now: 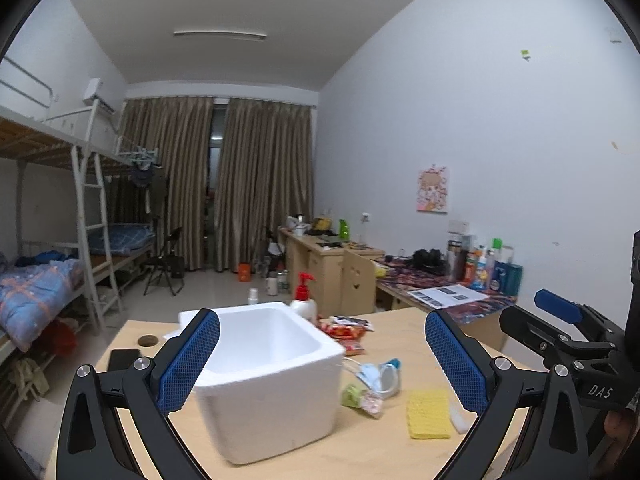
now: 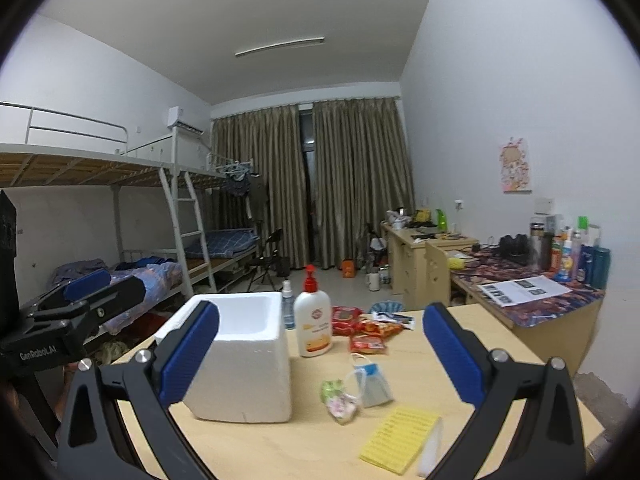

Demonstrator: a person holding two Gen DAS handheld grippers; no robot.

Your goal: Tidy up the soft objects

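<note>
- The left tongs (image 1: 322,364) hung released above the wooden desk (image 1: 280,460), blue pads spread wide and grasping nothing; the white foam box (image 1: 264,376) sat just ahead of the left pad, its open top toward the camera.
- The right tongs (image 2: 320,354) were likewise spread wide and empty, hovering over the same desk (image 2: 256,448), with the foam box (image 2: 240,364) ahead of their left pad.
- Between the right tongs' pads lay the soft items: a yellow sponge cloth (image 2: 400,442) nearest, a blue face mask (image 2: 372,380) beyond it, and a small clear packet with green and pink contents (image 2: 338,398) just left of the mask.
- From the left tongs, the same yellow cloth (image 1: 428,414) lay close to the right pad, with the mask (image 1: 374,374) and the packet (image 1: 362,398) between cloth and box.
- Farther ahead stood a white pump bottle with a red top (image 2: 313,320), a small spray bottle (image 2: 287,306) beside it behind the box, and red snack packets (image 2: 366,332) to the right of the bottle.
- The right tongs (image 1: 560,312) showed at the far right edge of the left view.
- Nothing lay inside the visible part of the box.
</note>
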